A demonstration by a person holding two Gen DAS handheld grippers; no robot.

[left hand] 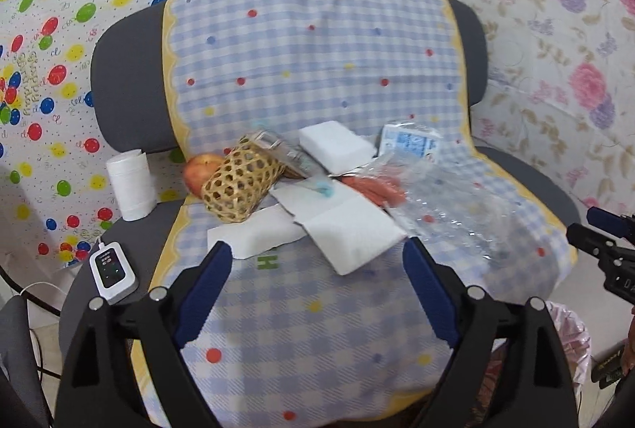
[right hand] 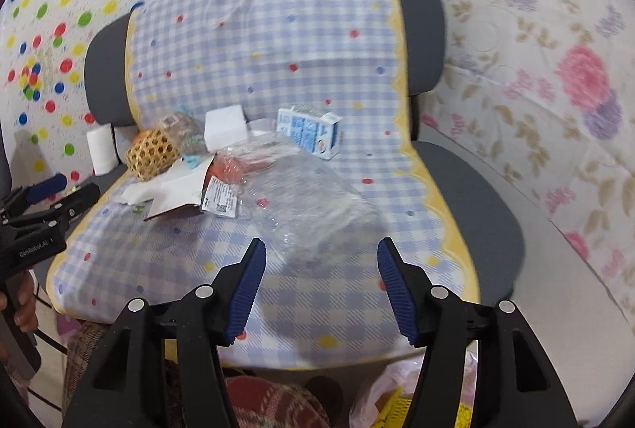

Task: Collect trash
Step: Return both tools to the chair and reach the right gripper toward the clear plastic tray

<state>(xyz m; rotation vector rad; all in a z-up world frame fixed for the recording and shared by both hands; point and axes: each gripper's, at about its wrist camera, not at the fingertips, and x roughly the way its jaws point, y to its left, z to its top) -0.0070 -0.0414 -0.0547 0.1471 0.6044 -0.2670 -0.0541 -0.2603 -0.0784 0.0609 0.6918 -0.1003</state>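
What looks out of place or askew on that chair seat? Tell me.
The woven basket lies tipped on its side, with an apple behind it. A crushed clear bottle and a milk carton lie on the checked cloth.

Blue-and-white checked cloth (left hand: 317, 70) (dotted red and yellow) on a grey chair (left hand: 127, 86); tan woven basket (left hand: 238, 186); blue-and-white carton (right hand: 311, 132).

Grey chair (left hand: 119, 78) under checked cloth (left hand: 309, 62), bearing wicker basket (left hand: 238, 186), milk carton (right hand: 309, 134), crumpled plastic (right hand: 309, 205), tissues (left hand: 349, 229)
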